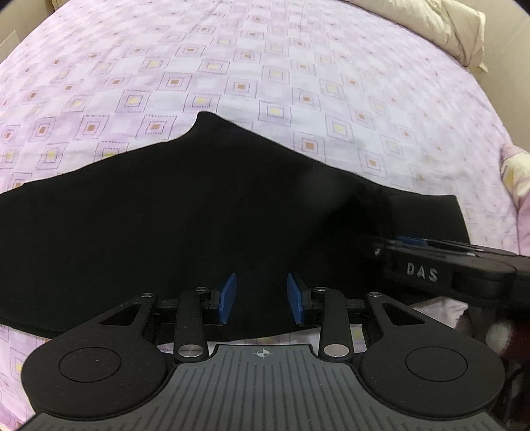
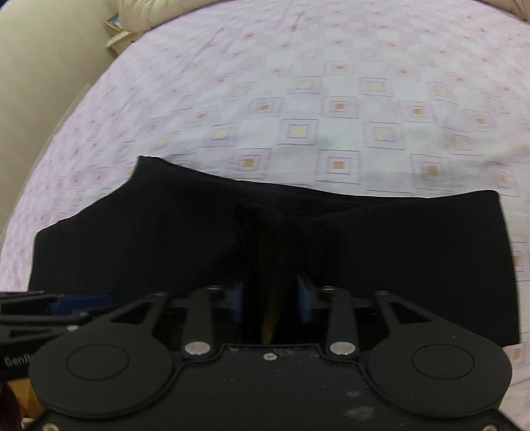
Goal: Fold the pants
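While lifting black pants (image 1: 205,212) off the bedsheet (image 1: 232,73), keep right gripper (image 2: 272,305) clamped on the bunched fold, bring left gripper (image 1: 261,298), pads apart, onto the near edge

I see a lilac bedsheet (image 1: 265,83) patterned with small squares filling most of both views. A cream pillow (image 1: 447,26) lies at one o'clock, and another patterned cushion (image 1: 516,179) sits at three o'clock.
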### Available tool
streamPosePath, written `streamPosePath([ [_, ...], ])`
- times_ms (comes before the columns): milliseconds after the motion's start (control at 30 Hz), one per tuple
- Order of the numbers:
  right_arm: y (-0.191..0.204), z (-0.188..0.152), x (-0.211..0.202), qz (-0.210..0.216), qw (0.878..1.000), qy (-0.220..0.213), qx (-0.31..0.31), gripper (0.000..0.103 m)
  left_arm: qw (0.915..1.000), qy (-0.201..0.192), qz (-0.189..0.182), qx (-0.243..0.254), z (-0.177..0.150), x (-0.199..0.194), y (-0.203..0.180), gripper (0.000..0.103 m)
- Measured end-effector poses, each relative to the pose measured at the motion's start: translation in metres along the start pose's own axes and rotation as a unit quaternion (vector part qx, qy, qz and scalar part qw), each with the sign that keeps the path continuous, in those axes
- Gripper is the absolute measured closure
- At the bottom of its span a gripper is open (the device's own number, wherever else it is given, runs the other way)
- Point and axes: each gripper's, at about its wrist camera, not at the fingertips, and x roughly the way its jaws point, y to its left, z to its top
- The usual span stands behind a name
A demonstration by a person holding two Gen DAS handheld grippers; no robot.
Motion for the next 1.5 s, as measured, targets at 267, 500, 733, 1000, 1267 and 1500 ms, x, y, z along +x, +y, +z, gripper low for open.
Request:
streamPosePath([
  [267,-0.03,-0.015,-0.073,0.036,0.997,-0.061,-0.007,0.044,0.9989,-0.032,-0.026,0.023,0.011,-0.008,-0.041,0.07],
  [500,-0.114,-0.039,-0.114,-0.034,0.996,-0.061,0.056,0.089,0.9948,-0.013,-0.055,0.085,0.022,0.026,-0.106,0.07],
  [733,-0.158,-0.035,-0.116,-0.062,0.994,-0.049,0.081,0.095,0.9948,0.054,-0.023,0.083,0.006,0.077,-0.103,0.07],
  [1000,-0.146,-0.033,-0.065,-0.067,0.997,0.032,0.018,0.095,0.996,0.054,-0.013,0.07,0.003,0.077,-0.104,0.07],
  [1267,-0.159,-0.028,-0.082,-0.062,0.998,0.02,0.018,0.095,0.9992,0.025,-0.021,0.021,-0.006,0.048,-0.084,0.07],
  [1500,-0.122,-0.007,-0.105,0.013,0.999,-0.031,-0.029,0.092,0.9991,0.013,0.004,-0.041,-0.033,0.01,-0.046,0.07],
])
